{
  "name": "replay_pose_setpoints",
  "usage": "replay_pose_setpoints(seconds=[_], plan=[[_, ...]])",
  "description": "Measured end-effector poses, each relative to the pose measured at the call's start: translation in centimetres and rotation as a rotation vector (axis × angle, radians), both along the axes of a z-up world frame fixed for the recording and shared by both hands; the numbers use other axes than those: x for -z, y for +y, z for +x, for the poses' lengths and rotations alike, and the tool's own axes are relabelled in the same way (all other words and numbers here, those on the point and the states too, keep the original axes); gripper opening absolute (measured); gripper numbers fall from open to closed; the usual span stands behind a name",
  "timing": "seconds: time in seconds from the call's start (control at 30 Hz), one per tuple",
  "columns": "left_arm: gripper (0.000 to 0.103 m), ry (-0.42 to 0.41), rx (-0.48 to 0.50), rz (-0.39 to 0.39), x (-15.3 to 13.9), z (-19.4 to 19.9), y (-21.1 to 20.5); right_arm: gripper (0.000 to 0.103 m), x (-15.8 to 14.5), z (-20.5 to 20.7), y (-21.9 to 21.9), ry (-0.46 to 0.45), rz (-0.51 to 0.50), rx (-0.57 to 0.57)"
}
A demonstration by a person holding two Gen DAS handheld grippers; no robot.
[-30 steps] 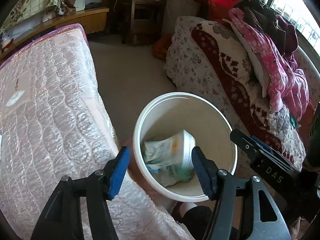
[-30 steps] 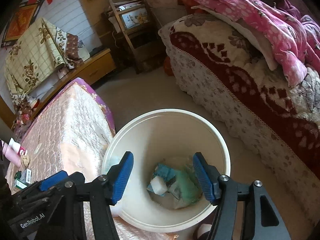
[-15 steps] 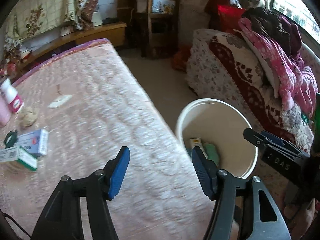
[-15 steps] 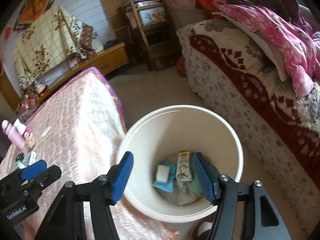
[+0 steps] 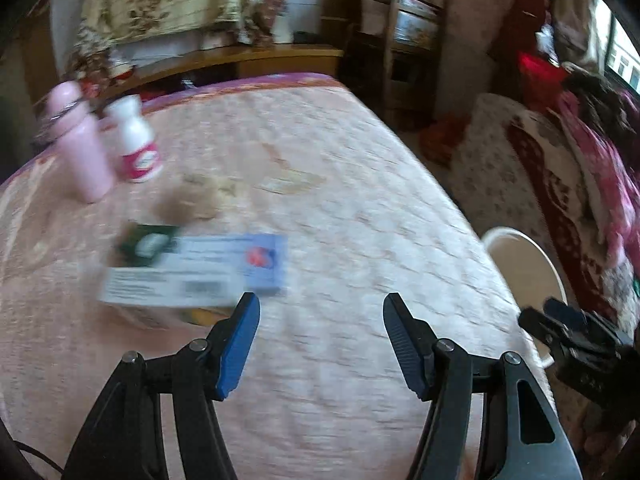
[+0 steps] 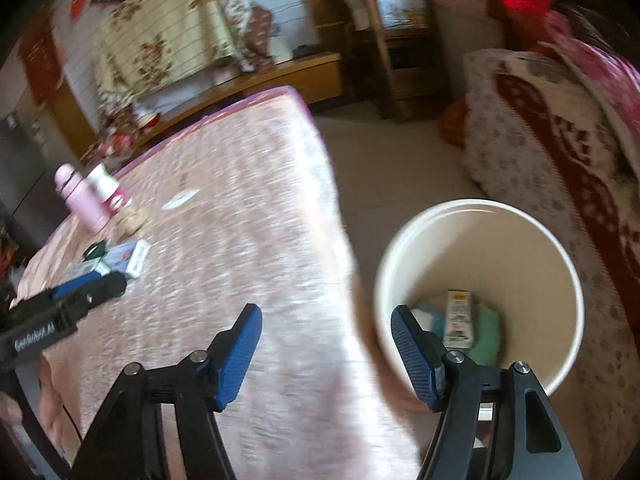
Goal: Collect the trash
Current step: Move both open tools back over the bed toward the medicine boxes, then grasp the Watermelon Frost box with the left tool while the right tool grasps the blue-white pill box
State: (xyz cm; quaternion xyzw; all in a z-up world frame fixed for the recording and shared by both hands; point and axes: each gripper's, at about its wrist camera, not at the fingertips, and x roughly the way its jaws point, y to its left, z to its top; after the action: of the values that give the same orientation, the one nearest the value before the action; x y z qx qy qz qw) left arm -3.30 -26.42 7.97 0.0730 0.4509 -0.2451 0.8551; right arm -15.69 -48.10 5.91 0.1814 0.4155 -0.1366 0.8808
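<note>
Pink quilted cloth covers the bench [image 5: 360, 208], where the remaining trash lies: flat cartons [image 5: 192, 276] stacked loosely, a crumpled brownish wad [image 5: 188, 204] behind them, a paper scrap [image 5: 288, 184] farther back. The left claw [image 5: 320, 336] hangs released and empty just beside the cartons. The right claw [image 6: 326, 352] is opening, nothing between its jaws, next to the white bin [image 6: 476, 216] that already holds discarded packs. A clamp on the top carton alone could slide the others off the edge. The pink flask [image 5: 80, 144] and white pill bottle [image 5: 134, 144] stand near the wad; a careless sweep may topple them.
</note>
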Motion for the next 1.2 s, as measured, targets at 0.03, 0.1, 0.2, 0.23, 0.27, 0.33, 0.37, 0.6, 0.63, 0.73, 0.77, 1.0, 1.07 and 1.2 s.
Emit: replay_pose_setpoints(seconds=[0.03,0.1,0.2,0.23,0.27,0.33,0.37,0.6,0.63,0.73,0.77,1.0,1.07,1.2], plan=[[0.065,0.006,-0.018,-0.009,-0.1,0.8,0.8,0.071,0.0,0.6,0.9,0.0,0.002,-0.018],[0.065,0.026,-0.043,-0.03,-0.2,2.2,1.8,0.071,0.1,1.6,2.1,0.001,0.004,-0.042],[0.065,0.052,-0.041,-0.075,0.0,3.7,2.1,0.071,0.1,2.8,3.7,-0.003,0.011,-0.07],[0.065,0.045,-0.033,-0.065,0.1,4.1,2.1,0.071,0.1,3.1,4.2,-0.003,0.013,-0.077],[0.065,0.038,-0.039,-0.044,0.1,4.3,2.0,0.071,0.1,3.5,4.7,-0.002,0.013,-0.087],[0.065,0.041,-0.044,-0.034,0.1,4.7,2.6,0.071,0.0,3.9,5.3,0.001,0.009,-0.101],[0.065,0.048,-0.044,-0.035,0.1,4.7,3.4,0.071,-0.1,4.1,5.6,0.002,0.006,-0.108],[0.065,0.103,-0.093,0.079,1.2,4.4,12.1,0.071,-0.1,6.0,7.4,0.002,0.023,-0.163],[0.065,0.13,-0.118,0.08,1.7,4.6,13.7,0.071,-0.1,6.4,7.8,0.001,0.029,-0.173],[0.065,0.13,-0.176,0.089,1.9,4.6,17.3,0.071,-0.4,7.6,9.5,-0.011,0.049,-0.218],[0.065,0.124,-0.193,0.083,1.8,4.6,18.4,0.071,-0.4,7.9,10.1,-0.015,0.055,-0.232],[0.065,0.067,-0.226,0.065,-0.6,3.9,21.2,0.071,-0.6,12.9,15.2,-0.029,0.021,-0.303],[0.065,0.049,-0.223,0.073,-1.2,3.7,21.6,0.071,-0.5,15.0,16.4,-0.027,-0.021,-0.308],[0.065,0.03,-0.233,0.076,-2.3,3.1,23.1,0.071,0.4,18.2,17.7,0.036,-0.069,-0.315]])
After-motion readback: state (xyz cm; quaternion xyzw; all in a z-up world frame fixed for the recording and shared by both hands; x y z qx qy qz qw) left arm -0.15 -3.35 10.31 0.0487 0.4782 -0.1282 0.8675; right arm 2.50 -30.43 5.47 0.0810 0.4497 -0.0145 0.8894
